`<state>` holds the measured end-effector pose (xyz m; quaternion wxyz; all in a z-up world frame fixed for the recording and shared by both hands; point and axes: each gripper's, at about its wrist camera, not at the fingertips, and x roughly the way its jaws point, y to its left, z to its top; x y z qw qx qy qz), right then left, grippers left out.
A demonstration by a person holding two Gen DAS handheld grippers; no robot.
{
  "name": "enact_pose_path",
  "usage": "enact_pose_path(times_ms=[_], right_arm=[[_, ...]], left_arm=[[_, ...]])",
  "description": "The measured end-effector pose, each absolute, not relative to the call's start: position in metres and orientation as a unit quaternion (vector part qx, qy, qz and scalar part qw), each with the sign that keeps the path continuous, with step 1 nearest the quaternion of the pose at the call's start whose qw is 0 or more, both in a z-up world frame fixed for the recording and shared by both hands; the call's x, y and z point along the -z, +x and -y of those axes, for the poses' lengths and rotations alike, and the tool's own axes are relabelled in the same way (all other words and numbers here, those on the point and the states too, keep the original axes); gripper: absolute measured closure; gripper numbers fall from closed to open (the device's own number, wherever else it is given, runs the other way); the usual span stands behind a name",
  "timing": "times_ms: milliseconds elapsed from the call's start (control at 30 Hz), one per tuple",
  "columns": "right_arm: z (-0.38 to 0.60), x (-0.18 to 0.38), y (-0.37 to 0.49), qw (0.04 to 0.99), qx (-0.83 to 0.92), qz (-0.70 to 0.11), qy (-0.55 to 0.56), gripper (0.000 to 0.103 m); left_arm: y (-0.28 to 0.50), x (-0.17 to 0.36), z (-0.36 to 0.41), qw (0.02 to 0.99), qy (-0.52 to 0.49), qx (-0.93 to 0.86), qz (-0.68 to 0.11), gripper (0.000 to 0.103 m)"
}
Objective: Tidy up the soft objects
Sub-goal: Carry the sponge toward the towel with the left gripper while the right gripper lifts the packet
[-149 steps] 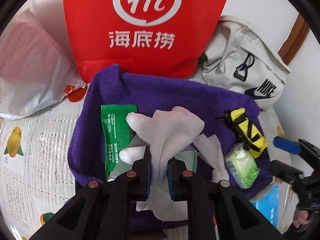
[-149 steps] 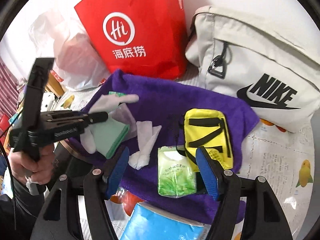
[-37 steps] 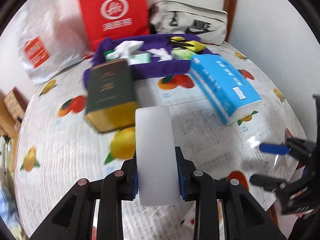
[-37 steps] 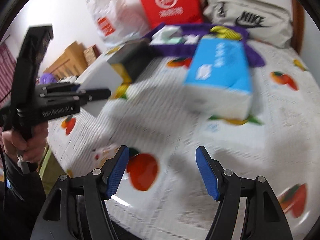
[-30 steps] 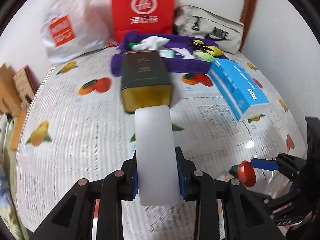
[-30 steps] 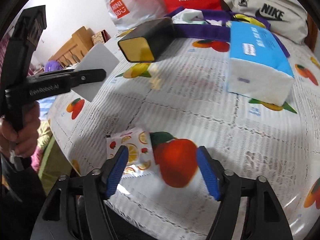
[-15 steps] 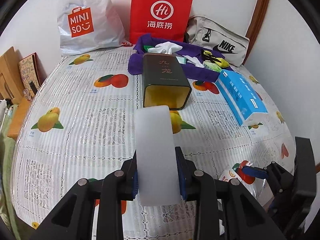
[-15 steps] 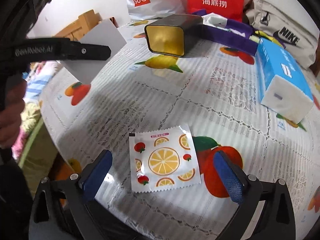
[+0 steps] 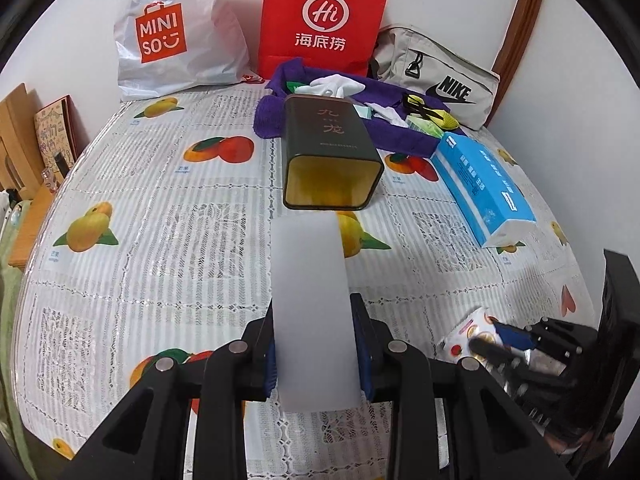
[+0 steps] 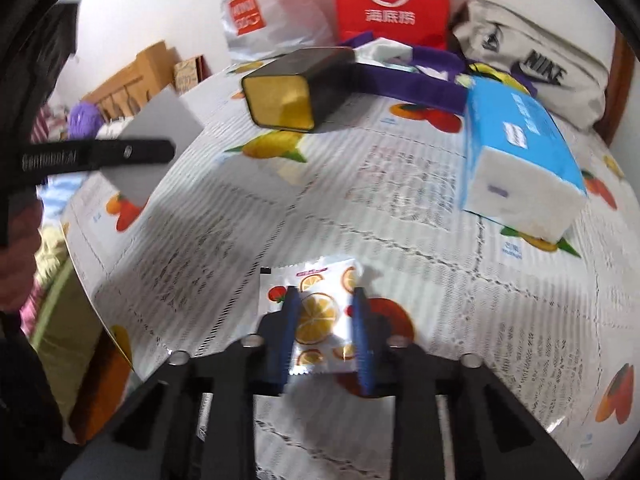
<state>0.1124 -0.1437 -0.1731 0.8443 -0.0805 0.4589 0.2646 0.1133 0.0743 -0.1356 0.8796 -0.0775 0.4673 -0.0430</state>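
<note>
Fruit-print tablecloth point(image 9: 168, 216) filling the frame, shopping bags point(image 9: 320, 20) against white wall at top, left gripper point(image 9: 316, 344) clamping a white block point(image 9: 310, 300), right gripper point(image 10: 325, 320) closed around a wipes packet point(image 10: 316, 312) at bottom centre.

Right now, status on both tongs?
Left tongs shut on white block. Right tongs closed around fruit-print packet. Dark tin ahead, on its side.

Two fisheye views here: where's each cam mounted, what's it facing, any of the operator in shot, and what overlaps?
Left wrist: on the left gripper, facing across the table to the far wall; shut on a white block; right gripper at lower right.
Right wrist: on the right gripper, angled down at the fruit-print sachet between its fingers; left gripper and operator's hand at left.
Shared: dark tin, blue tissue pack, red bag.
</note>
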Motion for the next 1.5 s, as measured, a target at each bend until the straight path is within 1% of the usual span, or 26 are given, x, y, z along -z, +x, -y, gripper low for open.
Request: enact_pose_path(times_ms=[67, 267, 467, 733, 1000, 1500], right_arm=[[0.152, 0.172, 0.117, 0.847, -0.255, -0.462, -0.07, 0.088], [0.174, 0.168, 0.123, 0.857, -0.228, -0.457, -0.065, 0.092], [0.202, 0.159, 0.131, 0.868, -0.198, -0.453, -0.044, 0.095], [0.216, 0.147, 0.138, 0.869, -0.201, -0.451, -0.027, 0.098], [0.216, 0.13, 0.143, 0.872, -0.216, -0.439, -0.026, 0.099], [0.22, 0.087, 0.173, 0.882, -0.238, -0.407, -0.012, 0.099]], left_arm=[[0.116, 0.139, -0.073, 0.877, -0.078, 0.044, -0.471, 0.074], [0.121, 0.148, -0.069, 0.876, -0.077, 0.045, -0.475, 0.074], [0.128, 0.156, -0.064, 0.873, -0.075, 0.046, -0.48, 0.075], [0.135, 0.15, -0.059, 0.872, -0.08, 0.053, -0.48, 0.075], [0.146, 0.138, -0.055, 0.873, -0.086, 0.058, -0.478, 0.075], [0.173, 0.097, -0.049, 0.882, -0.084, 0.062, -0.461, 0.075]])
